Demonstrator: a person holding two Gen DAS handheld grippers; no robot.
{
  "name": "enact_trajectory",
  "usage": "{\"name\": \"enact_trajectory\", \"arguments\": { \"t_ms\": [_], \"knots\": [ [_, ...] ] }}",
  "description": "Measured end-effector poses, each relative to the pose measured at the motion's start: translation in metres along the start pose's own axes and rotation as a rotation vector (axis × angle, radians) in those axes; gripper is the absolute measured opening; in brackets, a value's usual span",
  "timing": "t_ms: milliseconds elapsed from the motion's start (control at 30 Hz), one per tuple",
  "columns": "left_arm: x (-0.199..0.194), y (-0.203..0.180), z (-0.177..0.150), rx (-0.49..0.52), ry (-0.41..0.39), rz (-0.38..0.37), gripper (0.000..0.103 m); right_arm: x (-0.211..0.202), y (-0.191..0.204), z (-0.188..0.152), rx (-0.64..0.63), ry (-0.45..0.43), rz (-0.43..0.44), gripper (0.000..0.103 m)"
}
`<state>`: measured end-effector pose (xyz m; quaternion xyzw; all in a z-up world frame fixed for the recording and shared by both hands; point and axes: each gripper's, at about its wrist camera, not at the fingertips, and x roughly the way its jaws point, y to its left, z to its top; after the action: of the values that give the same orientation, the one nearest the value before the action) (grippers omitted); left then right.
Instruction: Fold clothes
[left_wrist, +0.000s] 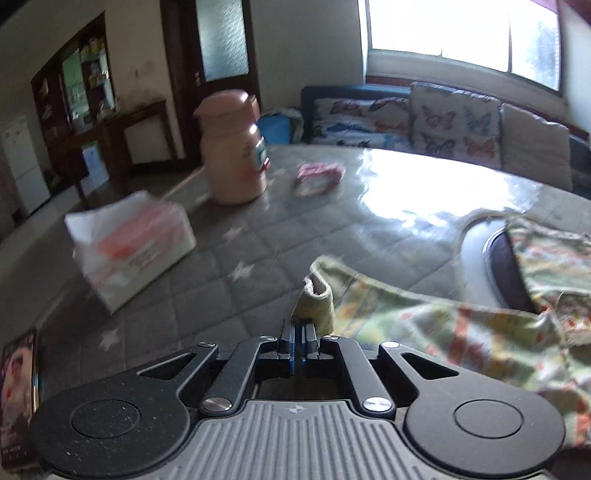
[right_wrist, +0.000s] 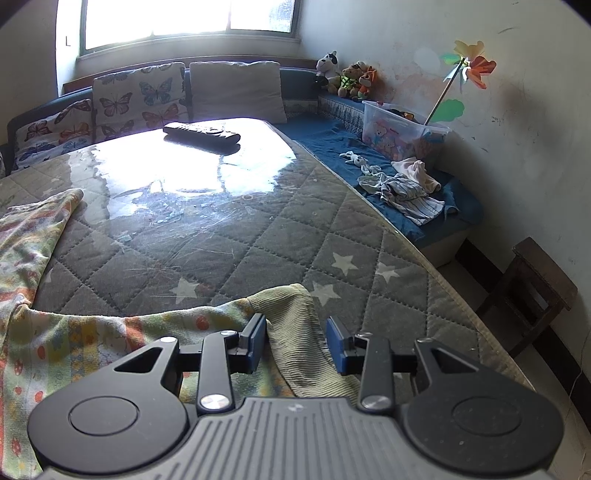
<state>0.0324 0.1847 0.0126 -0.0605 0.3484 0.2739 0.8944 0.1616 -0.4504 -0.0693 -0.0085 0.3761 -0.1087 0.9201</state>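
While the left gripper (left_wrist: 297, 332) has its jaws pressed together on the ribbed cuff (left_wrist: 317, 302) of the floral-print garment (left_wrist: 461, 332), the right gripper (right_wrist: 297, 341) stands wide apart, its blue pads (right_wrist: 258, 345) flanking the other ribbed cuff (right_wrist: 299, 325) without pinching it. The garment lies spread across the quilted star-patterned table cover (right_wrist: 258, 240), with a remote control (right_wrist: 201, 133) far off.

From my claws I can read no text anywhere. The label on the pink jug (left_wrist: 236, 147) at eleven o'clock is a blur, the print on the white box (left_wrist: 133, 251) at nine o'clock is smeared, and the lettering on the tin (left_wrist: 18, 398) at eight o'clock is too small
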Motion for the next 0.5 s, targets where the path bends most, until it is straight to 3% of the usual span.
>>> {"name": "enact_trajectory", "arguments": {
  "t_ms": [500],
  "knots": [
    [0.012,0.02,-0.009,-0.03,0.029,0.039,0.004,0.013,0.027,0.012,-0.057,-0.027,0.02,0.041]
  ]
}}
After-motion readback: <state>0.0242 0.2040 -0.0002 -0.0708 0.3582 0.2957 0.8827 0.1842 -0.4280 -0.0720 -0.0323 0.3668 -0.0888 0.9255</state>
